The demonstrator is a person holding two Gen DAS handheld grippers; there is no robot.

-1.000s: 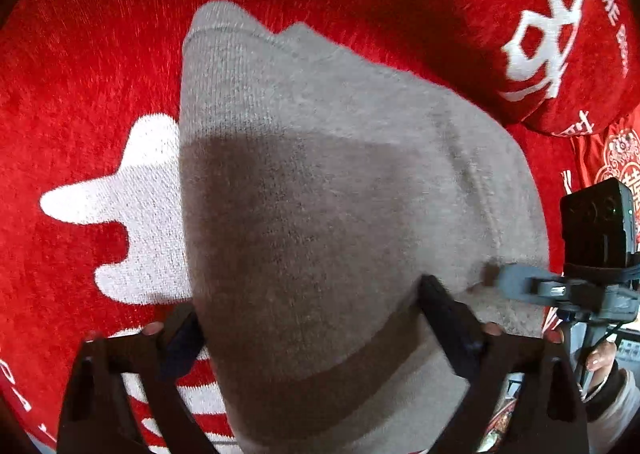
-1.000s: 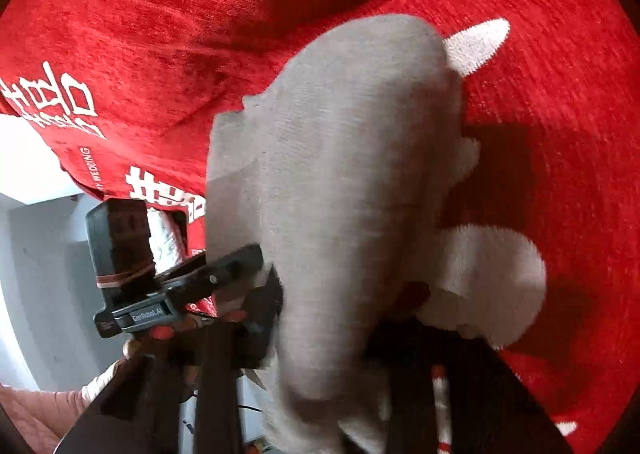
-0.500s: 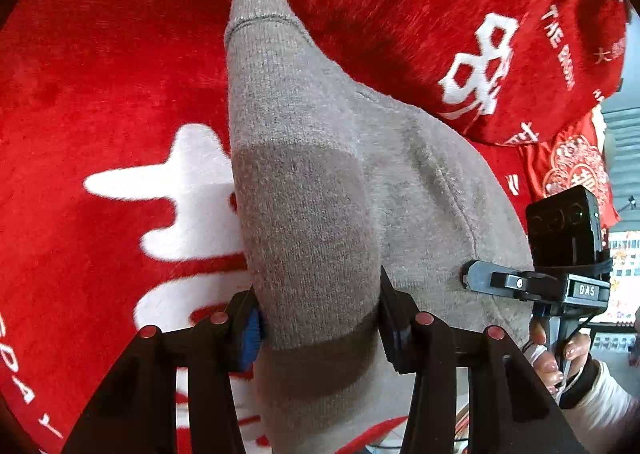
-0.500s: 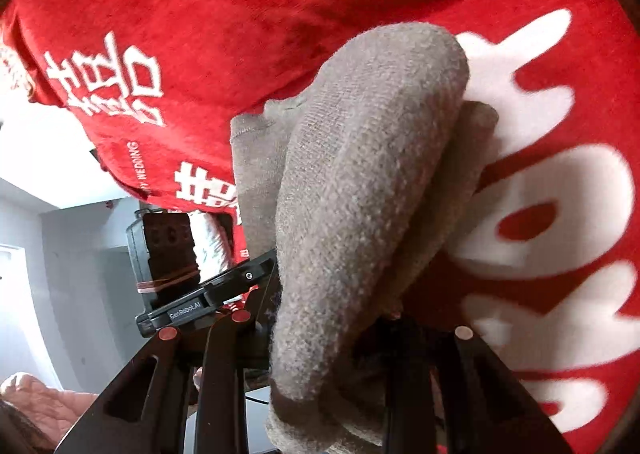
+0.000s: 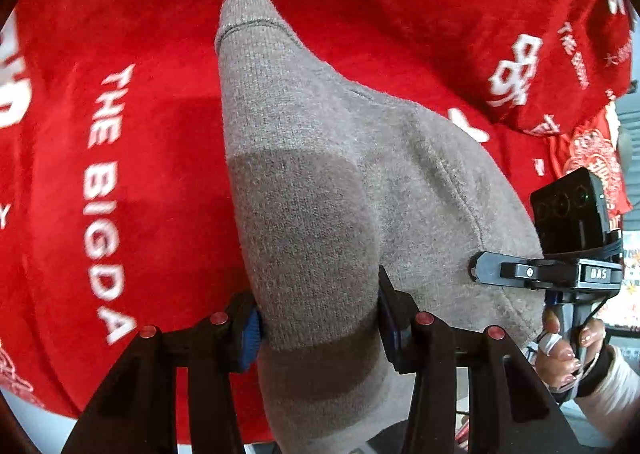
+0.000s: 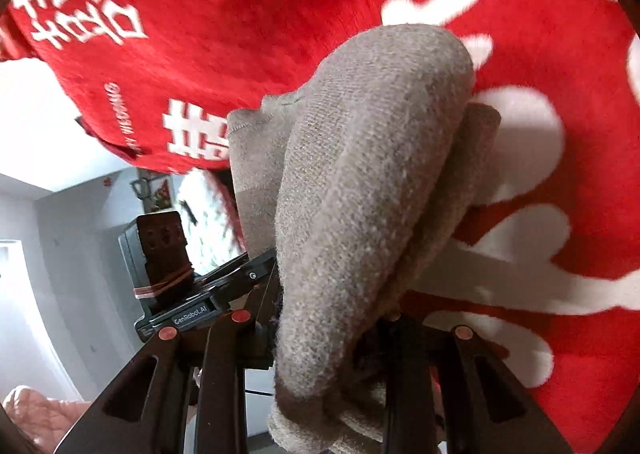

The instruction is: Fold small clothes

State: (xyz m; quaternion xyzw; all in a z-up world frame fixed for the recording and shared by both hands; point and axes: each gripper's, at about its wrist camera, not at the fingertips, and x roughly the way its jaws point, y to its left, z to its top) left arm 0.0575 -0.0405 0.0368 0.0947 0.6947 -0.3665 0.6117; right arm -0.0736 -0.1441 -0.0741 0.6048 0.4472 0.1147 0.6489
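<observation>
Both tongs have a piece of the same grey knit garment [image 5: 320, 182], which hangs bunched up between them above a red plush blanket [image 5: 160, 174]. The left tongs [image 5: 318, 318] are pinching a fold of the knit between the blue-padded fingers [image 5: 250, 328], with the ribbed hem end poking up and away from the camera. The right tongs [image 6: 324, 338] are clamped on a thick rolled-up wad of the garment, fabric spilling over and hiding most of the fingers. The blanket has white lettering all over: in the left wrist view I can read "THE BIGDA" running down the left side, then it gets cut off, plus "THE" and some Chinese characters top right. The right wrist view shows big white Chinese characters and a tiny line that looks like "WEDDING", though it's blurry. The other handle in the right wrist view reads "GenRobot.AI", and the one in the left wrist view says "DAS", held by a hand [image 5: 560, 354] with painted nails.
</observation>
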